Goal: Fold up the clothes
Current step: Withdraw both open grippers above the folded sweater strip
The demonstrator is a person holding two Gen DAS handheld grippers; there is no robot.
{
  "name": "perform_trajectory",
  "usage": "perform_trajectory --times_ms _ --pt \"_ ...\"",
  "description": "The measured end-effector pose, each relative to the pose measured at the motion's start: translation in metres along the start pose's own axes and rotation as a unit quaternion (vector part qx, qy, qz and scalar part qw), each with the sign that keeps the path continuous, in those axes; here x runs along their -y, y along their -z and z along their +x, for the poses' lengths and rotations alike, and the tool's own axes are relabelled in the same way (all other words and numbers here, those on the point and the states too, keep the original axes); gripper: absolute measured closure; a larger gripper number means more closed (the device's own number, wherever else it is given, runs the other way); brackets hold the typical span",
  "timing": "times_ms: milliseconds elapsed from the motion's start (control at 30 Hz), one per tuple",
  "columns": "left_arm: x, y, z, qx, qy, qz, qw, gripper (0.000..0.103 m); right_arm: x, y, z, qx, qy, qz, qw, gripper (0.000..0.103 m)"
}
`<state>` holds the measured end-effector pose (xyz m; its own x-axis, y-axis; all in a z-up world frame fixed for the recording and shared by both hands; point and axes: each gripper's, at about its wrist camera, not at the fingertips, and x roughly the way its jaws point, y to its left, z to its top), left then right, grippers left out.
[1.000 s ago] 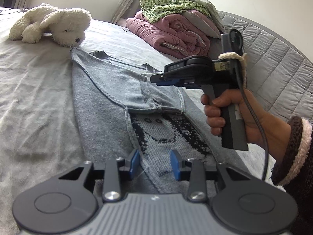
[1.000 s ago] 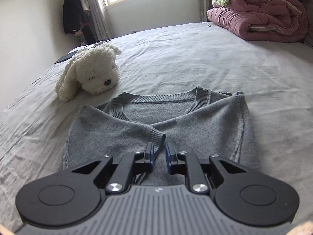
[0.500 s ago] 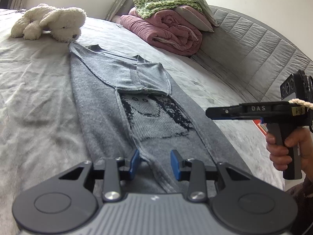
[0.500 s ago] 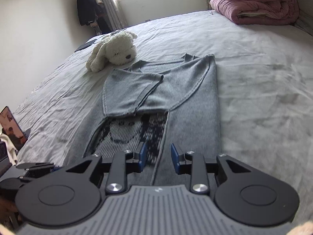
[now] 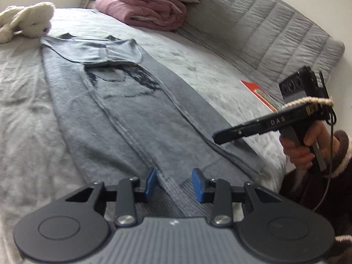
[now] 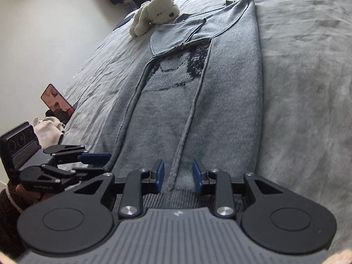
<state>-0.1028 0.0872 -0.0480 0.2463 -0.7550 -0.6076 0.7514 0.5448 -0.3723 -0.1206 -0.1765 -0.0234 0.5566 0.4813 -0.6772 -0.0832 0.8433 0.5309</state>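
The left gripper (image 5: 173, 184) and right gripper (image 6: 177, 177) hover released over the sweater's (image 6: 220, 114) hem at 6 o'clock. The right's jaws recently widened, nothing gripped. A plush dog (image 6: 156, 13) lies at 12 o'clock.

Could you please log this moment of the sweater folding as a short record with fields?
garment: grey sweater, lying long on the bed, both sides and sleeves folded inward
left hand-held gripper: open, over the sweater's hem
right hand-held gripper: open, over the hem, its jaws having just been opening, nothing gripped
near collar: white plush dog
far end: folded pink blanket
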Motion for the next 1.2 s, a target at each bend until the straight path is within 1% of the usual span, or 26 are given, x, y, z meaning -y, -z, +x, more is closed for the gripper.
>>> perform_trajectory --times_ms 33,67,100,167,200,267,333,467,533,600,667,733,800,833,900,1000,1067,1133,1200 --pt "0.006 0.001 0.001 -0.004 -0.001 0.013 0.9999 0.061 0.0 0.002 -0.001 -0.008 -0.01 0.002 1.0 0.07" --pt "0.008 0.0 0.001 -0.009 0.006 0.016 0.9998 0.057 -0.001 0.003 -0.002 -0.019 -0.022 0.004 1.0 0.068" --pt "0.011 -0.001 0.0 -0.014 0.014 0.019 0.9996 0.057 -0.003 0.004 -0.002 -0.031 -0.038 0.003 0.999 0.067" --pt "0.012 -0.003 -0.003 -0.027 0.072 0.007 0.997 0.058 -0.007 0.007 -0.003 -0.048 -0.074 -0.003 0.996 0.056" --pt "0.012 -0.003 -0.005 -0.034 0.1 0.002 0.9944 0.058 -0.008 0.008 -0.004 -0.056 -0.091 -0.006 0.994 0.055" --pt "0.018 -0.003 -0.011 -0.029 0.121 0.015 0.9922 0.055 -0.008 0.008 -0.009 -0.05 -0.099 -0.002 0.994 0.054" --pt "0.018 -0.005 -0.015 -0.019 0.101 0.023 0.9945 0.054 -0.004 0.007 -0.015 -0.04 -0.098 0.005 0.994 0.054" --pt "0.002 -0.01 -0.018 -0.01 0.052 0.001 0.9986 0.054 0.01 0.001 -0.025 -0.017 -0.081 0.03 0.996 0.054" --pt "-0.005 -0.015 -0.022 -0.006 0.033 -0.006 0.9994 0.054 0.017 -0.003 -0.03 -0.008 -0.079 0.041 0.996 0.054" --pt "-0.012 -0.016 -0.034 0.006 0.019 -0.01 0.9997 0.054 0.022 -0.005 -0.038 0.001 -0.079 0.038 0.996 0.054" --pt "-0.023 -0.012 -0.047 0.018 0.02 -0.031 0.9992 0.054 0.031 -0.004 -0.047 0.002 -0.08 0.036 0.996 0.053" --pt "-0.041 -0.005 -0.058 0.019 0.033 -0.069 0.9969 0.054 0.043 0.001 -0.055 -0.005 -0.083 0.035 0.996 0.053" --pt "-0.059 0.004 -0.063 0.014 0.052 -0.112 0.9923 0.055 0.058 0.006 -0.061 -0.014 -0.087 0.048 0.995 0.053" --pt "-0.071 0.012 -0.062 0.004 0.07 -0.143 0.9872 0.055 0.067 0.01 -0.062 -0.019 -0.093 0.062 0.994 0.053" --pt "-0.088 0.025 -0.058 -0.029 0.097 -0.193 0.9759 0.055 0.086 0.018 -0.063 -0.03 -0.108 0.095 0.989 0.053" --pt "-0.099 0.037 -0.059 -0.034 0.128 -0.227 0.9649 0.057 0.103 0.028 -0.065 -0.04 -0.14 0.134 0.98 0.053" --pt "-0.102 0.04 -0.056 -0.042 0.149 -0.244 0.9573 0.057 0.104 0.028 -0.066 -0.045 -0.149 0.139 0.978 0.053" --pt "-0.099 0.041 -0.049 -0.055 0.164 -0.245 0.9541 0.057 0.1 0.027 -0.062 -0.057 -0.156 0.135 0.977 0.053" --pt "-0.096 0.042 -0.042 -0.06 0.177 -0.246 0.951 0.057 0.094 0.026 -0.055 -0.071 -0.167 0.131 0.975 0.053"
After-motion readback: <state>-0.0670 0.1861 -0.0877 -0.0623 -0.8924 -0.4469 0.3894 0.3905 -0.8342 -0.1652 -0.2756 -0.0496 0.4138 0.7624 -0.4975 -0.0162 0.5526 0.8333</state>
